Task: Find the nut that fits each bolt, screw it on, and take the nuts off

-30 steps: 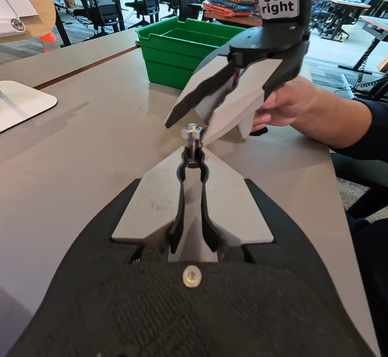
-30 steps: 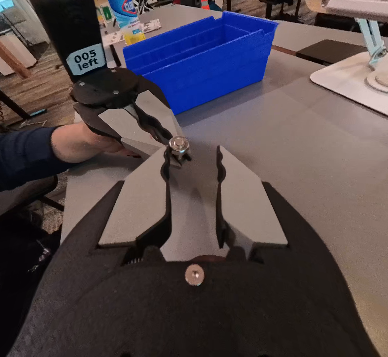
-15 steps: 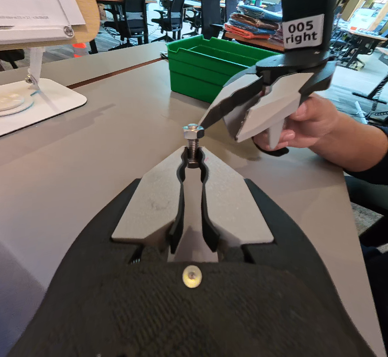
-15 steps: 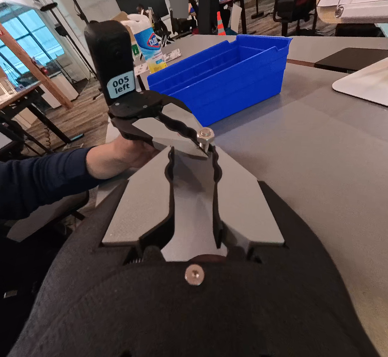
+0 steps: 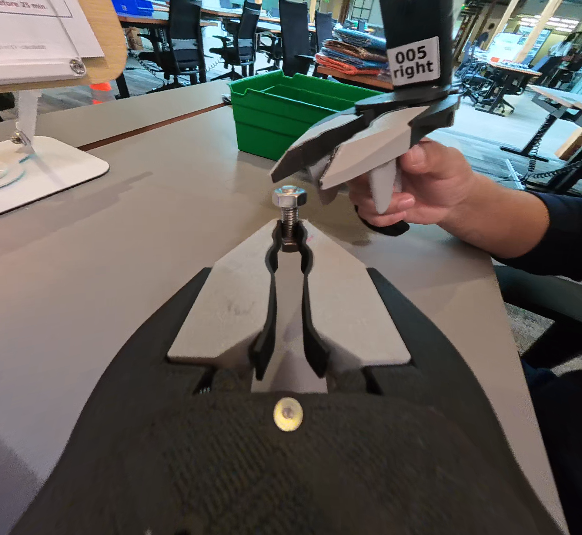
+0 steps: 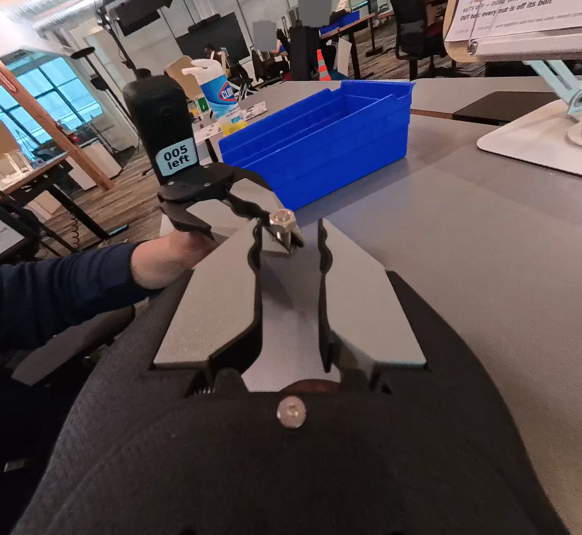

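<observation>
Broadly, a grey table (image 5: 157,236) carries everything, with a green bin (image 5: 283,116) toward its far side in the left wrist view and a blue bin (image 6: 330,142) toward its far side in the right wrist view. Behind the blue bin stands a wipes canister (image 6: 220,101), and a white stand base (image 5: 47,170) rests on the table at the edge of both views. At the table's near part, the left tool (image 5: 289,236) is clamped on the lower end of a bolt (image 5: 287,220), which stands upright with its threaded shank rising from the fingertips. A silver nut (image 5: 289,196) sits at the bolt's top end, above the fingers. Beside it, the right tool (image 5: 299,173), held in a hand (image 5: 419,192), hovers just to the nut's right and slightly higher, its fingers apart and holding nothing; from its own camera the bolt shows in the gap between its fingertips.
</observation>
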Available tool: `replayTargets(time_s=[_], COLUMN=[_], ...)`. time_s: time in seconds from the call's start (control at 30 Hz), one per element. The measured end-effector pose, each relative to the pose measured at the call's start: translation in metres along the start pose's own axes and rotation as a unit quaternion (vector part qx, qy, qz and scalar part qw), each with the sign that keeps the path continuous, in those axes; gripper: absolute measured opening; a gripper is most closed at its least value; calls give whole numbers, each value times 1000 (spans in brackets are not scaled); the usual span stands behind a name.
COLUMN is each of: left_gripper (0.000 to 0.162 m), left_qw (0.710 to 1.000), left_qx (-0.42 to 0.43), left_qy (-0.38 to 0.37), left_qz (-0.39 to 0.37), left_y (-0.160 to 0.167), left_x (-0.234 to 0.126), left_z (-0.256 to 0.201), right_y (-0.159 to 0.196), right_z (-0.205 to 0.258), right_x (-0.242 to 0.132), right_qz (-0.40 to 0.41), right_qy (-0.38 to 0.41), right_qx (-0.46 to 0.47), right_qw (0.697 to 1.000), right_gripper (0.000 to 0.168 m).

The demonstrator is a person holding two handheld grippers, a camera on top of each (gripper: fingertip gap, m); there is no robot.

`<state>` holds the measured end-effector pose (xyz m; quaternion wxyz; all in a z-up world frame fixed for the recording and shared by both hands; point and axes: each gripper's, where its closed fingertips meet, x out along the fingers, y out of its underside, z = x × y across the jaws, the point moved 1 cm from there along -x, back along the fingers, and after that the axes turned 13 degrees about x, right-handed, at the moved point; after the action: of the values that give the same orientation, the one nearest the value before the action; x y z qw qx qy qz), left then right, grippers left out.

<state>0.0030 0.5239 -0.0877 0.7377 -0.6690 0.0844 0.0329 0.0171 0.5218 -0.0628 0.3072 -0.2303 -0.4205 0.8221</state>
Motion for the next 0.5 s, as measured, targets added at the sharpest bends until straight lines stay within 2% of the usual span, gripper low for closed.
replayTargets(time_s=[0.13, 0.27, 0.5], left_gripper=[7, 7, 7], left_qw=[1000, 998, 1000], left_qx=[15, 31, 10], left_qy=[6, 49, 7], left_qz=[2, -5, 6], left_y=[-1, -4, 1], left_x=[2, 7, 3], left_z=[-5, -24, -3], right_y=[8, 13, -2], right_z=[13, 25, 5], right_x=[6, 15, -3], right_qz=[19, 22, -7], right_qy=[-33, -60, -14], right_qx=[-2, -1, -15], right_qw=[999, 998, 1000], right_gripper=[30, 31, 27])
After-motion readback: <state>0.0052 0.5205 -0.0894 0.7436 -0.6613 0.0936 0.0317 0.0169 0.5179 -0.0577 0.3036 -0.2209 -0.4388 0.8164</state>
